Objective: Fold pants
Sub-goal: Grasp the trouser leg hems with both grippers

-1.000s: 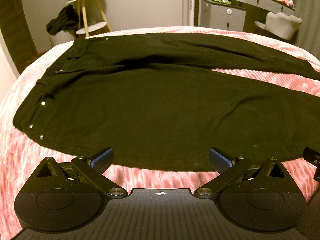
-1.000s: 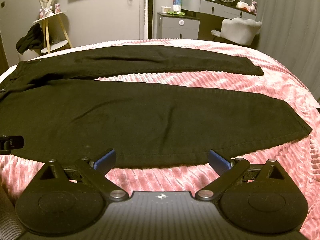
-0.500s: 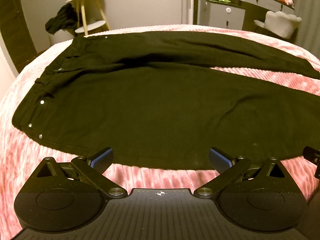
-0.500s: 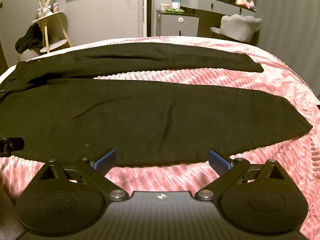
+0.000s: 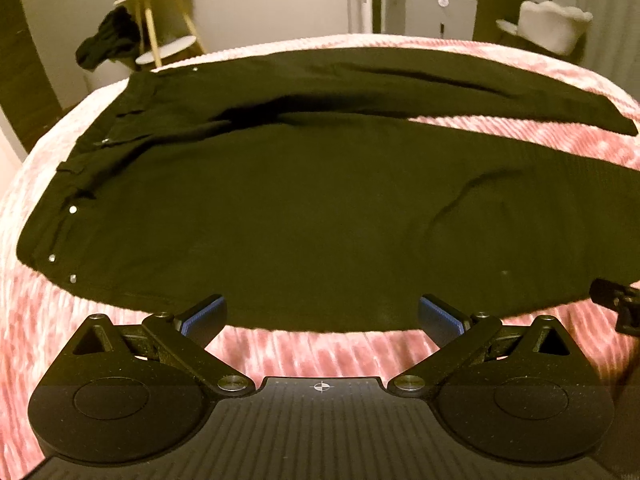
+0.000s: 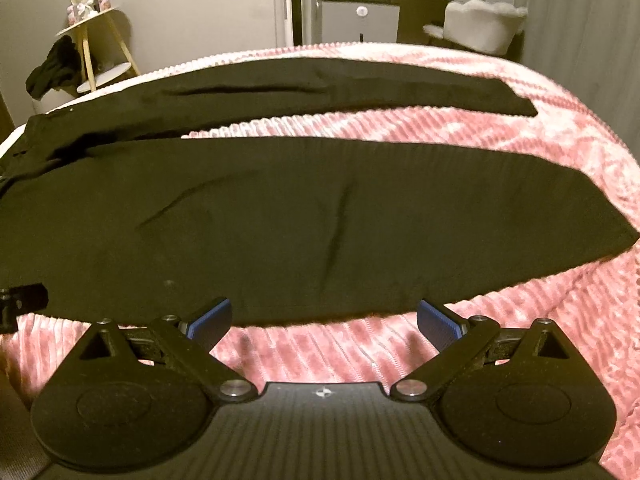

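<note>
Black pants [image 5: 304, 208] lie spread flat on a pink ribbed bedspread [image 5: 320, 348], waistband to the left, both legs running right. In the right wrist view the same pants [image 6: 280, 216] show their two leg ends, the near hem at the right. My left gripper [image 5: 320, 314] is open, its blue pads just short of the near edge of the upper leg. My right gripper [image 6: 324, 318] is open too, hovering at the near edge of the lower leg. Nothing is between either pair of fingers. The right gripper's tip [image 5: 616, 304] peeks in at the left wrist view's right edge.
Beyond the bed stand a small wooden side table [image 5: 160, 12] with dark clothing [image 5: 106, 44] draped on it, a grey cabinet [image 6: 356, 20], and a white fluffy chair [image 6: 480, 24]. Pink bedspread [image 6: 520, 344] shows bare in front of and right of the pants.
Both grippers have moved slightly forward and lower toward the pants' near edge; the pants fill more of each view. Nothing was grasped.
</note>
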Demonstrator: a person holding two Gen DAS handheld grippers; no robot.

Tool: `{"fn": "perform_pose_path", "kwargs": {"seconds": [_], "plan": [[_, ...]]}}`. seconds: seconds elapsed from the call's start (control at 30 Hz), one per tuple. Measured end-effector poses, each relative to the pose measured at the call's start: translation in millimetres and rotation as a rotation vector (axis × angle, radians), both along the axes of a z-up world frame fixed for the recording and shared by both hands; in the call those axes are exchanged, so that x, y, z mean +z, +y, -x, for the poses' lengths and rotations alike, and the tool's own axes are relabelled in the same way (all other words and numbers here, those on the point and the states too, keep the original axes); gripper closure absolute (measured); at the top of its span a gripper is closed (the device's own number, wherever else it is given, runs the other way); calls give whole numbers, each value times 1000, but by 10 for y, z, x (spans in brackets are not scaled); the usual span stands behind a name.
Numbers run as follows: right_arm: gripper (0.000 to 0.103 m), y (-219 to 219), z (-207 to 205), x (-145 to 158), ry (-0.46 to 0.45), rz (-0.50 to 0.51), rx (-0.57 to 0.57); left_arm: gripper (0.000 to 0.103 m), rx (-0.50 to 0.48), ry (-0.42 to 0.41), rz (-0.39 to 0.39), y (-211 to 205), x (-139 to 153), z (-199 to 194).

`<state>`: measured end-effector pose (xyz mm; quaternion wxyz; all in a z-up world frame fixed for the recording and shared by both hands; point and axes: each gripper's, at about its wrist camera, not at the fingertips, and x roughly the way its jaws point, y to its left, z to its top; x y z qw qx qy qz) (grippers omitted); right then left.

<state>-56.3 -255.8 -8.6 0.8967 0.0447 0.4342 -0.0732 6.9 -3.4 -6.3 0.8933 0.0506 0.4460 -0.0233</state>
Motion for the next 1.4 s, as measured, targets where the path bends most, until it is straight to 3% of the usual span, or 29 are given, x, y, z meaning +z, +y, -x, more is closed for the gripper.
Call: {"fn": "perform_pose_path", "kwargs": {"seconds": [0.17, 0.27, 0.37, 0.5, 0.57, 0.63, 0.7, 0.77, 0.87, 1.0, 1.1, 1.23, 1.3, 1.4], "plan": [[4, -230, -304, -53, 16, -7, -71, 0, -17, 36, 40, -4, 25, -88], [4, -421, -595, -173, 63, 30, -122, 0, 39, -5, 53, 1, 61, -225], [4, -680, -772, -370, 139, -88, -185, 0, 99, -48, 31, -39, 82, -478], [4, -782, -776, -407, 138, -146, -200, 0, 216, -143, 41, -114, 96, -917], [4, -789, -820, -389, 173, -152, -187, 0, 263, -171, 55, -186, 51, -1169], [5, -826, -967, -258, 266, -168, -122, 0, 284, -172, 79, -250, -39, -1411], [7, -1003, -1087, 9, 207, -235, -119, 0, 316, -204, 88, -249, -171, -1560], [7, -1241, -1379, 277, 149, -242, -167, 0, 381, -246, 75, -200, -322, -1623], [8, -1684, -2125, 518, 74, -272, -277, 0, 421, -276, 100, -104, -402, -1733], [30, -2103, -3266, 499, 56, -321, -446, 0, 411, -423, 9, -126, -496, -1733], [37, -2247, -3901, 331, 72, -286, -545, 0, 389, -382, -16, -172, -603, -1859], [37, -2401, -4232, 73, 100, -298, -673, 0, 396, -372, 16, -160, -678, -1915], [36, -2440, -4339, -74, 143, -295, -699, 0, 405, -362, 45, -117, -704, -1937], [37, -2520, -4391, -169, 125, -281, -729, 0, 409, -361, 58, -84, -744, -1946]]}}
